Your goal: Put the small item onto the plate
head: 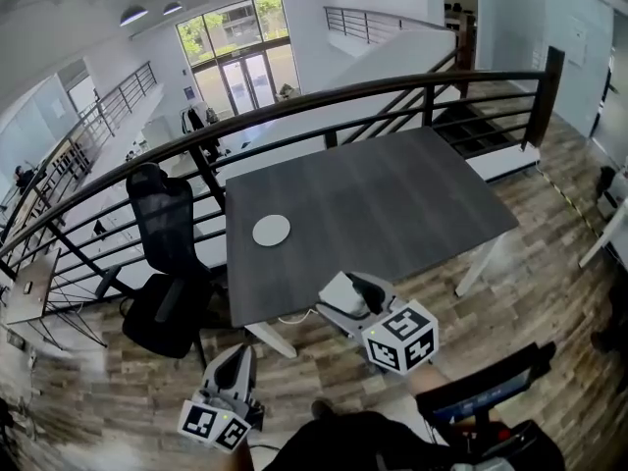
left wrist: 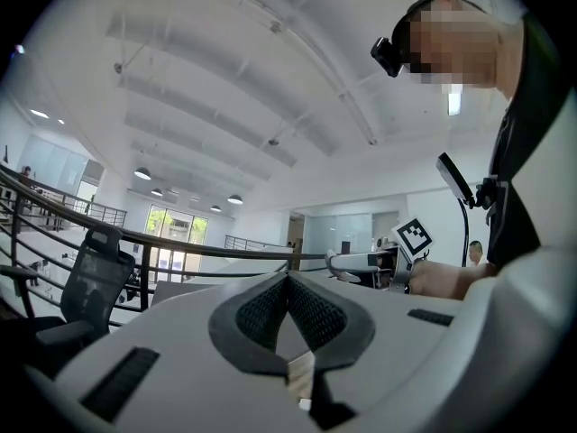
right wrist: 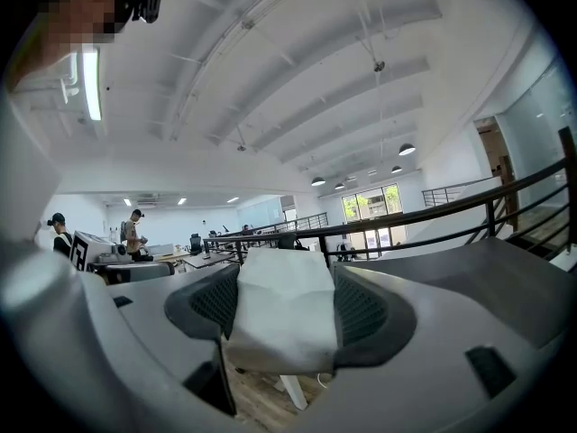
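Observation:
A round white plate (head: pixel 272 230) lies on the left part of the dark grey table (head: pixel 392 194). My right gripper (head: pixel 343 296) hovers at the table's near edge, below and right of the plate. It is shut on a small white crumpled item (right wrist: pixel 281 318), which fills the gap between the dark pads (right wrist: pixel 371 312) in the right gripper view. My left gripper (head: pixel 239 355) hangs lower left, off the table and over the wooden floor. In the left gripper view the left gripper (left wrist: pixel 288 278) has its jaws closed together at the tips with nothing between them.
A black office chair (head: pixel 167 229) stands at the table's left side. A dark metal railing (head: pixel 392 91) runs behind the table, with stairs (head: pixel 481 126) at the back right. Another dark chair (head: pixel 481 391) is near my lower right. The floor is wood planks (head: pixel 549 224).

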A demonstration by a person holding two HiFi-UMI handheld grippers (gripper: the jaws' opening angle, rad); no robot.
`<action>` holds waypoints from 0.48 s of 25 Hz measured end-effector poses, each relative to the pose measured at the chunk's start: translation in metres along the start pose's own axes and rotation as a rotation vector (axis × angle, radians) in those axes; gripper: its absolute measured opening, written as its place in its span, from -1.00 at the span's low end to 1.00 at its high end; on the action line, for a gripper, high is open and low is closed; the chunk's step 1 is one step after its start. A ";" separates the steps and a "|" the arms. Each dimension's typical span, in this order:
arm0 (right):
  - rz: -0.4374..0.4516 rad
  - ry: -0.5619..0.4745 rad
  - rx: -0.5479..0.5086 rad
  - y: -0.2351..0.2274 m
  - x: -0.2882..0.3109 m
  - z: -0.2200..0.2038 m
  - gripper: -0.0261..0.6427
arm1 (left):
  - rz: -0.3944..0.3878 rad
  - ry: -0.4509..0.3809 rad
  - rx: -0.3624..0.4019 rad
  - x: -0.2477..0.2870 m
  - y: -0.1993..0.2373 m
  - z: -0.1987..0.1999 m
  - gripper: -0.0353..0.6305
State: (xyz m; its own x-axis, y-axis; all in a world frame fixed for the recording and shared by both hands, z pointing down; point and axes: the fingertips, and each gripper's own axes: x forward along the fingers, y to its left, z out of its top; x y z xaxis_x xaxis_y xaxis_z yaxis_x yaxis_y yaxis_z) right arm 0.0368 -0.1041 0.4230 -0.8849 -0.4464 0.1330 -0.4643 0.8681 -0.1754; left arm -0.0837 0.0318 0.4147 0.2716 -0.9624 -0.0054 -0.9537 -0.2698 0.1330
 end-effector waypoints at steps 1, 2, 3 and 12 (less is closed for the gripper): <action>-0.005 0.001 0.000 -0.001 0.006 0.001 0.07 | -0.008 0.001 0.000 0.002 0.005 0.000 -0.88; -0.010 0.003 -0.006 0.000 0.011 0.003 0.07 | -0.017 0.003 -0.001 0.004 0.011 0.001 -0.88; -0.017 0.007 -0.020 0.001 0.017 0.005 0.07 | -0.026 0.006 -0.004 0.006 0.017 0.001 -0.88; -0.033 0.012 0.006 0.006 0.074 0.017 0.07 | -0.077 0.020 -0.036 0.019 0.069 0.003 -0.88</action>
State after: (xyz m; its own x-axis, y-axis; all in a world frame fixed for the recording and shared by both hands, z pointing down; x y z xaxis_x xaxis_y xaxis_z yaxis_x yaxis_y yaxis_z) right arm -0.0322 -0.1359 0.4151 -0.8684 -0.4724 0.1506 -0.4938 0.8516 -0.1762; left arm -0.1444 -0.0050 0.4204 0.3473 -0.9378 0.0030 -0.9246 -0.3418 0.1683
